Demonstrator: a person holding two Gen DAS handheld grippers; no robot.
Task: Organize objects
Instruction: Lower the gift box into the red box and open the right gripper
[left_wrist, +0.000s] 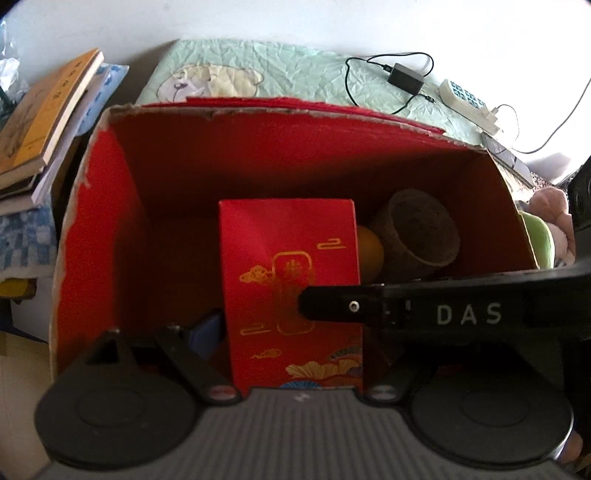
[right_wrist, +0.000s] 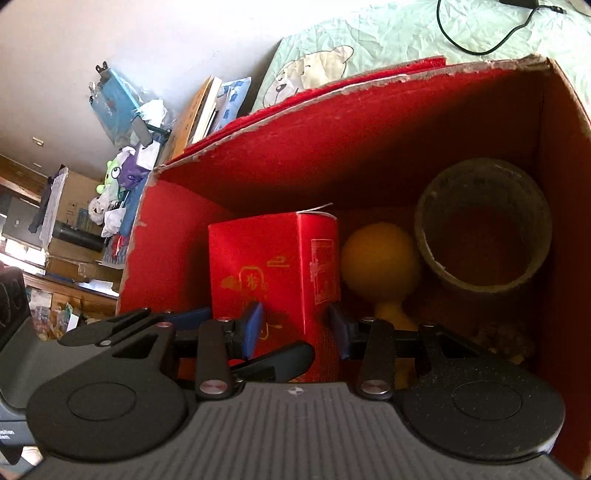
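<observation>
Inside the large red cardboard carton (right_wrist: 369, 122), the right gripper (right_wrist: 295, 328) has its jaws clamped on the small red gold-printed box (right_wrist: 273, 280); the left gripper (left_wrist: 291, 354) jaws flank that box, grip unclear.

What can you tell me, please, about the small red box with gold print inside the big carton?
The small red box looks like glossy printed card, with gold clouds, a framed emblem and fan patterns near its base. It stands upright inside the large red carton, left of a yellow bulb-shaped item. The right gripper has its blue pads on either side of it, seemingly gripping.
</observation>
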